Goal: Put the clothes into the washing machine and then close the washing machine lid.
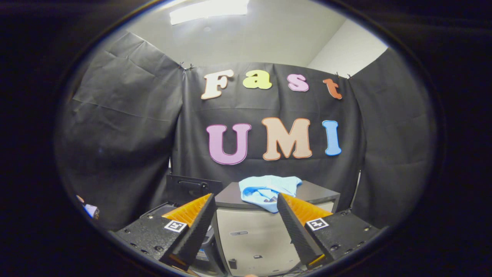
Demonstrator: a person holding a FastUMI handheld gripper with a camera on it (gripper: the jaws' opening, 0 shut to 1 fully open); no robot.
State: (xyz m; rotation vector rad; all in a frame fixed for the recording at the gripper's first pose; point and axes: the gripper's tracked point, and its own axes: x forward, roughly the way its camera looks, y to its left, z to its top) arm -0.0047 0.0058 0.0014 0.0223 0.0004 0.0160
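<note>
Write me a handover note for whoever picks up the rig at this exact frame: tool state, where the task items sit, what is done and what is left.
Tool: open, holding nothing, fingers spread wide and aimed at the cabinet ahead.
Clothes: a light blue garment lies bunched on the dark top of the pale cabinet, just beyond the fingertips, its front edge drooping over the cabinet's edge.
Washing machine: the dark unit left of the cabinet, behind the left finger, is probably it; a dark panel with a handle stands upright there, likely the raised lid.
Done: nothing yet.
Left: grasp the garment, drop it into the machine, close the lid.

Light blue clothes (270,190) on a dark-topped pale cabinet (250,234); claw (246,206) fingers orange, pads black
</note>
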